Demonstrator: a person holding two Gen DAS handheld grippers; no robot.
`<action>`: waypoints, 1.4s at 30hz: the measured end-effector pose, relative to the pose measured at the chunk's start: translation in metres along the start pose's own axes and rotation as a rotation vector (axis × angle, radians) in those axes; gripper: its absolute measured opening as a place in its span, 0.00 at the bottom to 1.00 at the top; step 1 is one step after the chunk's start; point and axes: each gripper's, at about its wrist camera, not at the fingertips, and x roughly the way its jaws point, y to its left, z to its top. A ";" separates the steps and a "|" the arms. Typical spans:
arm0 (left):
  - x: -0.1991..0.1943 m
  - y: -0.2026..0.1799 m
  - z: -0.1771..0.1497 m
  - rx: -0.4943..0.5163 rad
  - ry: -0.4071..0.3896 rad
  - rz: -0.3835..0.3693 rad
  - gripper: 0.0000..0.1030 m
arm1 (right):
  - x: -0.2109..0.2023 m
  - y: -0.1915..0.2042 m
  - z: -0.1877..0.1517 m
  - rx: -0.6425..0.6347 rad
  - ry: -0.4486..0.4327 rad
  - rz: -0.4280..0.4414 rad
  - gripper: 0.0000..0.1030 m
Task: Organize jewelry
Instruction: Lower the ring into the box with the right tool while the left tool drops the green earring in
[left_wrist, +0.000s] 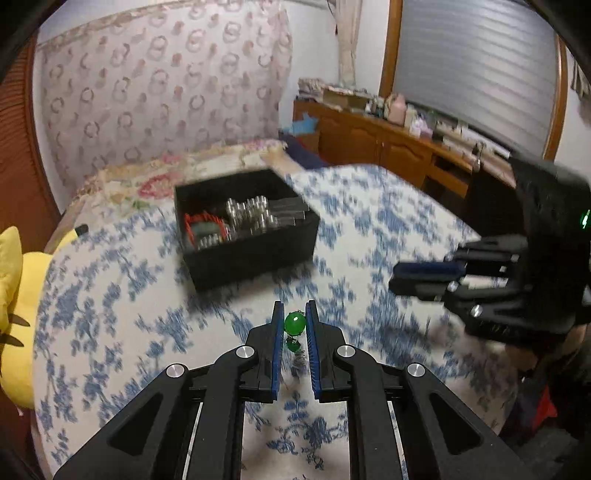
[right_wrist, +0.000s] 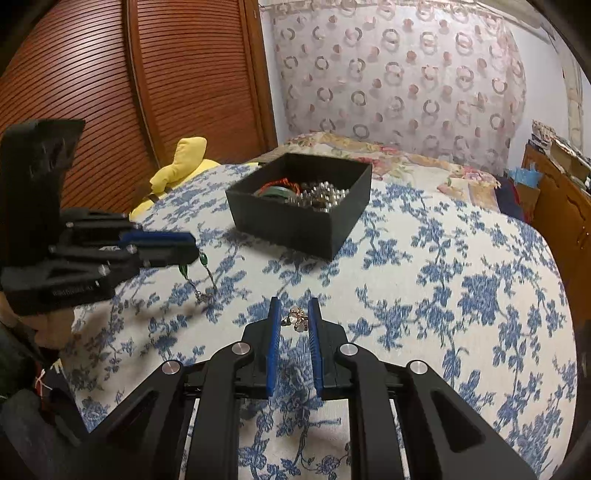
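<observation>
Here the left gripper (left_wrist: 294, 325) pinches a green bead piece (left_wrist: 294, 323) tight between its blue pads above the blue flower bedspread (left_wrist: 369, 229), while the right gripper (right_wrist: 294, 320) squeezes a small pale sparkly piece (right_wrist: 295, 319), both near the black jewelry box (right_wrist: 295, 221).

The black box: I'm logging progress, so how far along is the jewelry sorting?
Done: the black box already holds bracelets and silver beads. In hand: the left gripper grips a green bead piece, and the right gripper brackets a small pale trinket. Left: both must still reach the box.
</observation>
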 end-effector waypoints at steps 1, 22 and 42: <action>-0.003 0.001 0.004 -0.003 -0.010 0.000 0.10 | 0.000 0.000 0.002 -0.004 -0.002 -0.001 0.16; 0.017 0.050 0.087 -0.055 -0.093 0.033 0.10 | 0.028 -0.006 0.089 -0.087 -0.074 0.065 0.16; 0.071 0.091 0.107 -0.124 -0.044 0.048 0.11 | 0.098 -0.039 0.136 -0.075 -0.025 0.051 0.16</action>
